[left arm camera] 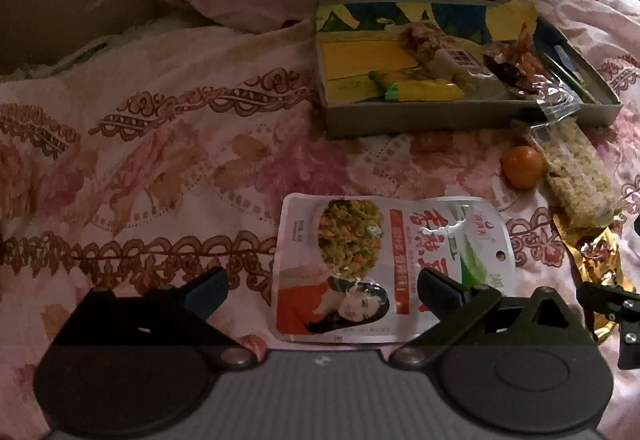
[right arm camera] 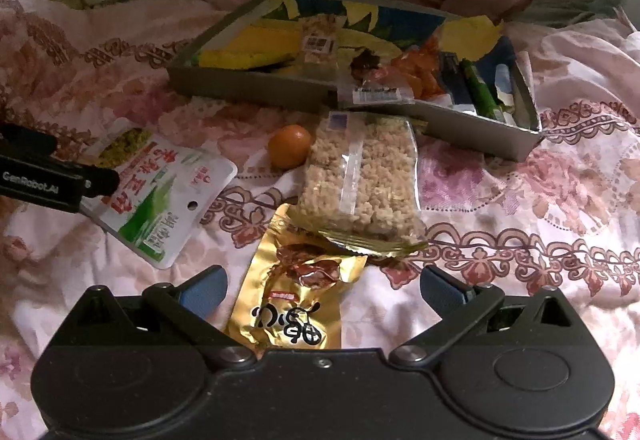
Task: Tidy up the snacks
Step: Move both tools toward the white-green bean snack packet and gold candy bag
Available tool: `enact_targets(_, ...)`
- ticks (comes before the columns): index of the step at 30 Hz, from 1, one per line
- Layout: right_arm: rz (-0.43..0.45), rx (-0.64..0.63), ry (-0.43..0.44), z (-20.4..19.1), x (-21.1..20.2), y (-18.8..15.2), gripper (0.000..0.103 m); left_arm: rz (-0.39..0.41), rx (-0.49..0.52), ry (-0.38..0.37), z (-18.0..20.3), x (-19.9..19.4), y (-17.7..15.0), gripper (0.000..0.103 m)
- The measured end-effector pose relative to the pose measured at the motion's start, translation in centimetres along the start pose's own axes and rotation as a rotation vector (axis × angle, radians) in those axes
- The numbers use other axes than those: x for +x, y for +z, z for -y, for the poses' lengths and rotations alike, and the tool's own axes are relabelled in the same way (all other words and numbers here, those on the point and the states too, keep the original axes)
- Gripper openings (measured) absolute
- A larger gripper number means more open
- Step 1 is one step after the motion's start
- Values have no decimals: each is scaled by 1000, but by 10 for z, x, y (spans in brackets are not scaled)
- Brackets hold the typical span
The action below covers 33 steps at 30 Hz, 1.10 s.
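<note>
Left gripper (left arm camera: 322, 294) spread wide, empty — white pouch (left arm camera: 384, 260) flat between fingertips, long axis running ahead toward box (left arm camera: 440, 119); nearer than right gripper (right arm camera: 322, 292).

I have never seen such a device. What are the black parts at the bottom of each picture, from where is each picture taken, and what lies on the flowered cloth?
The black parts are two hand-held grippers, each with a camera looking forward along its two fingers. One picture comes from the left gripper, the other from the right gripper. Both are open and hold nothing. On the flowered bedspread lie a white snack pouch in front of the left gripper, a gold snack packet in front of the right, a clear-wrapped puffed rice bar and a small orange fruit. Behind them stands a shallow cardboard box already holding several snacks.
</note>
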State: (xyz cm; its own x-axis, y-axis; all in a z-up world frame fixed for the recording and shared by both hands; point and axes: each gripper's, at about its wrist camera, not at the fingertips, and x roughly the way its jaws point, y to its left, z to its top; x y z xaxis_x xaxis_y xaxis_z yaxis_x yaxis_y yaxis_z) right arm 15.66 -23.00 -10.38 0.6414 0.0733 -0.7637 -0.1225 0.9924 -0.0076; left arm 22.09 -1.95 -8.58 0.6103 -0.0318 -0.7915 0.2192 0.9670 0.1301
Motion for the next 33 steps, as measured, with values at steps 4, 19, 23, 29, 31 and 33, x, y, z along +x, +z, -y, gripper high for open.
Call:
enact_targets(4,-21,9,-11,1,8,-1,102,3,26,9,1,3,1,103)
enact_targets(19,-18,56,-14,5,18,1,102,89,197,-10,10,10,10,103)
enact_targets(23,-17,63,-15,5,19,1,102,119,285,-16,16,12,14,103)
enact_targets(29,-21,69,-17,5,19,1,102,187,536,-123,24,12,15,103)
enact_targets(31,-22,70,-16,5,20,2,102,191,644,-186,27,11,17,103)
enact_targets(33,-24,73,-14,6,20,2,102,185,720,-222,30,11,20,103)
